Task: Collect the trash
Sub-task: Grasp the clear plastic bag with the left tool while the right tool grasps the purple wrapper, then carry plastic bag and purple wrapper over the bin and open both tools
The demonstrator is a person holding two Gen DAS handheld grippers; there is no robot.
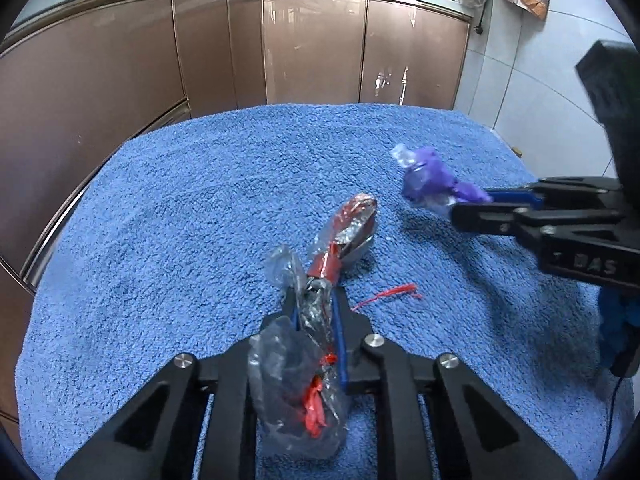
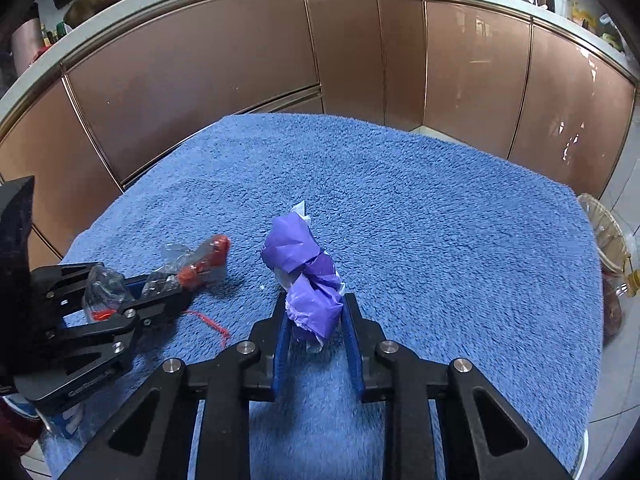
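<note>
A crumpled clear plastic wrapper with red and silver foil (image 1: 320, 280) runs along the blue towel (image 1: 192, 208), and my left gripper (image 1: 314, 300) is shut on its middle. Its foil end (image 1: 356, 220) points away from me. The same wrapper (image 2: 192, 264) and left gripper (image 2: 168, 300) show at the left of the right wrist view. A wad of purple and clear plastic (image 2: 308, 276) stands between the pads of my right gripper (image 2: 314, 308), which is shut on it. From the left wrist view the purple wad (image 1: 430, 180) sticks out of the right gripper (image 1: 468, 202) above the towel.
A red thread (image 1: 384, 294) lies loose on the towel between the two grippers. Brown glossy cabinet doors (image 2: 240, 72) curve behind the towel-covered table. A glass container (image 2: 608, 248) sits off the table's right edge. Tiled wall (image 1: 532, 92) rises at the right.
</note>
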